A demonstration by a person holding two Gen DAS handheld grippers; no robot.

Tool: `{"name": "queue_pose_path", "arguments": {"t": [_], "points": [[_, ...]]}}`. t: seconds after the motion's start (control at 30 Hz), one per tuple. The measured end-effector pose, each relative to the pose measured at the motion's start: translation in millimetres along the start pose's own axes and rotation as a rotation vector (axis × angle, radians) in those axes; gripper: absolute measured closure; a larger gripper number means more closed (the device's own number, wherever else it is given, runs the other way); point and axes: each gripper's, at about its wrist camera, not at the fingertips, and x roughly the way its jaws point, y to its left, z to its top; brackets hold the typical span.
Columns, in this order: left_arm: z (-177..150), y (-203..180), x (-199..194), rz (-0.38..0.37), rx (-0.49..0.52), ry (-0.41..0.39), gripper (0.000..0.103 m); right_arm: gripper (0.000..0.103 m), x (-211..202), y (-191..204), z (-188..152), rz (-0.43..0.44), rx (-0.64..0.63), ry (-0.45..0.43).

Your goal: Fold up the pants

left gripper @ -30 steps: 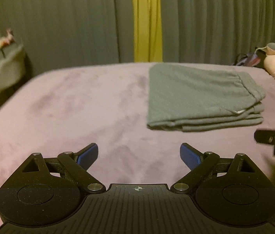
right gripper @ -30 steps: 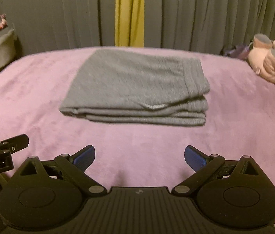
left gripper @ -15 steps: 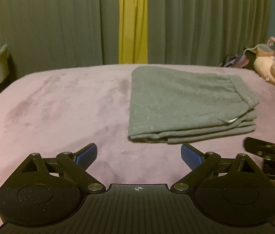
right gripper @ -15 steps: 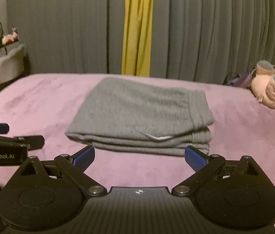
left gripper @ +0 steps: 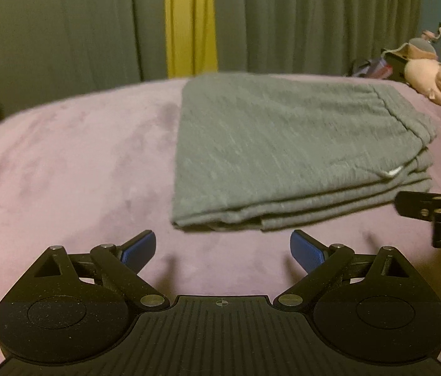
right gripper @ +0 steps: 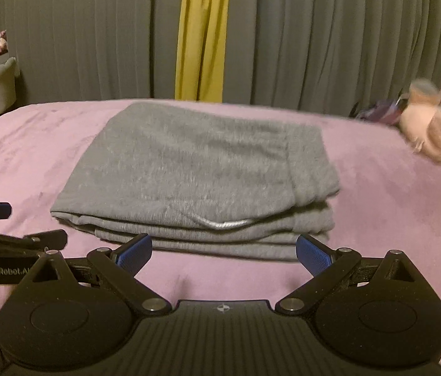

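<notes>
Folded pants [left gripper: 286, 153] on bed [left gripper: 64, 169]; left claw [left gripper: 223, 250] spread.

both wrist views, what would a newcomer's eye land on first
The folded gray pants, stacked in neat layers mid-bed on the pink blanket. Behind them a yellow curtain strip splits the gray drapes. Both the left gripper and right gripper are open, holding nothing.

Both grippers closer to pants [left gripper: 286, 153] than a second ago; right gripper [right gripper: 224, 252] now at the folded edge.

Both wrist views low, near, sharing folded pants [left gripper: 289, 153].
</notes>
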Motion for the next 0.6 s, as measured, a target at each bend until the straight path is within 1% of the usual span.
{"name": "queue_pose_path", "arguments": {"t": [0.1,0.2,0.37,0.47,0.6], "points": [[-0.1,0.1,9.6,-0.022,-0.012,0.044,0.006,0.004,15.0,-2.0,-1.4,0.001,0.017,0.047],[-0.8,2.3,10.4,-0.027,-0.02,0.034,0.006,0.004,21.6,-2.4,-3.3,0.017,0.026,0.069],[0.4,10.0,14.0,-0.03,-0.064,0.045,0.006,0.004,22.6,-2.7,-4.1,0.003,0.028,0.067],[0.5,12.7,10.7,-0.024,-0.079,0.027,0.006,0.004,23.7,-2.1,-4.2,-0.008,0.023,0.072],[0.7,15.9,10.7,-0.024,-0.098,0.032,0.006,0.004,21.1,-1.0,-4.4,-0.012,0.013,0.06]]}}
